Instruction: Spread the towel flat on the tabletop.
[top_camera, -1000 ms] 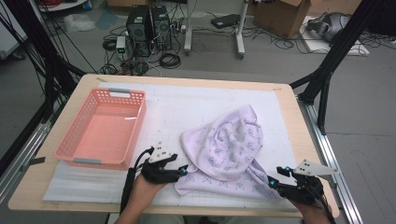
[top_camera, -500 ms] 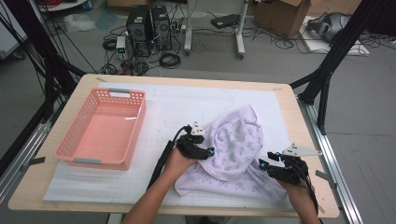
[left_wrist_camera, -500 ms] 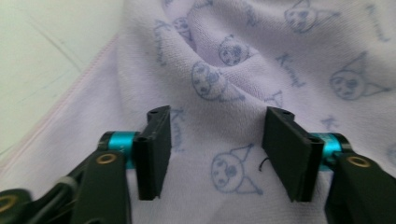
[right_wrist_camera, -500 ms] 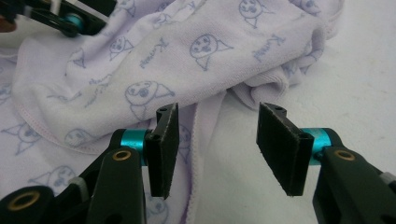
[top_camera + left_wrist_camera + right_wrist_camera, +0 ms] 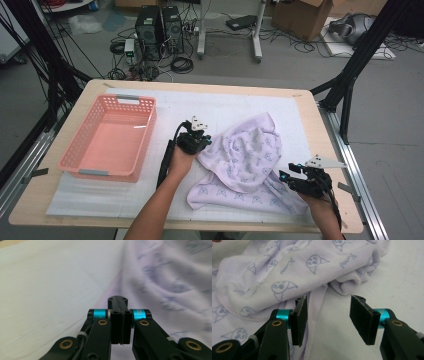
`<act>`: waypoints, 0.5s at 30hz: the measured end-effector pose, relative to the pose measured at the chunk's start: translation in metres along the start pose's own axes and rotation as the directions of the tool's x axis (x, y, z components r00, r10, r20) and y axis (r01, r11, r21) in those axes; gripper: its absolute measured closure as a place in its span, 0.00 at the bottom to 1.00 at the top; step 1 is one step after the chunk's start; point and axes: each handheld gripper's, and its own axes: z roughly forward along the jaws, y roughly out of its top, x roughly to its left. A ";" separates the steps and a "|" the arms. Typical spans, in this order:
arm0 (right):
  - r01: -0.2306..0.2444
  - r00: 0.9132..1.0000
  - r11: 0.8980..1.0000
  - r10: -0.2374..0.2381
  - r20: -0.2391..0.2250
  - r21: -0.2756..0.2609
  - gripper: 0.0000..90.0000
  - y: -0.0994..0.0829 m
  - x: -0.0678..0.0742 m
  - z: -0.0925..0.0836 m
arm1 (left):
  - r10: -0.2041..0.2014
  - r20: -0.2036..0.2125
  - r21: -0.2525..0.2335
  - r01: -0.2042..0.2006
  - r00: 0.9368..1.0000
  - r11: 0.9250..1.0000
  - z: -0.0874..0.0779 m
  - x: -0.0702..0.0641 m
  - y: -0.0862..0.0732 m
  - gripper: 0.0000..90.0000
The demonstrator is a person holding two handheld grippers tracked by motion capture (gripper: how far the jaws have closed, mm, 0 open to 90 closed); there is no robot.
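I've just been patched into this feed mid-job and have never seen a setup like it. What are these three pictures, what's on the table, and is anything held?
No robot here: a person holds a hand-held gripper in each hand. The high view looks down on the table; the other two cameras ride on the grippers and look along their black jaws. On the white mat lie an empty pink basket and a crumpled lilac towel printed with small faces. The left hand-held gripper sits at the towel's left edge; its jaws have just been closing and now stand together, and whether cloth is pinched is unclear. The right hand-held gripper is open at the towel's near right corner, gripping nothing.
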 end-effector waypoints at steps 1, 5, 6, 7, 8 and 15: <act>-0.002 1.000 1.000 0.002 0.000 -0.004 0.53 0.000 0.000 0.001 | -0.006 0.056 -0.012 0.006 0.998 1.000 0.004 -0.005 0.001 0.80; -0.008 1.000 1.000 0.008 -0.002 0.001 0.52 0.000 -0.001 0.005 | 0.059 0.106 0.006 -0.060 0.993 0.998 0.016 -0.025 0.000 0.55; -0.013 1.000 1.000 0.013 -0.002 0.005 0.52 -0.001 0.000 0.006 | 0.070 0.109 0.029 -0.074 0.992 0.997 0.021 -0.028 -0.001 0.52; -0.008 1.000 1.000 0.008 -0.007 0.009 0.52 -0.001 -0.001 0.008 | 0.080 0.112 0.048 -0.086 0.990 0.995 0.025 -0.030 -0.002 0.50; -0.009 1.000 1.000 0.009 -0.009 0.014 0.52 -0.001 0.000 0.009 | 0.088 0.115 0.059 -0.096 0.989 0.994 0.028 -0.032 -0.003 0.50; 0.000 1.000 1.000 0.000 -0.025 0.017 0.52 0.000 0.001 0.016 | 0.128 0.169 0.050 -0.138 0.977 0.989 0.035 -0.038 -0.005 0.85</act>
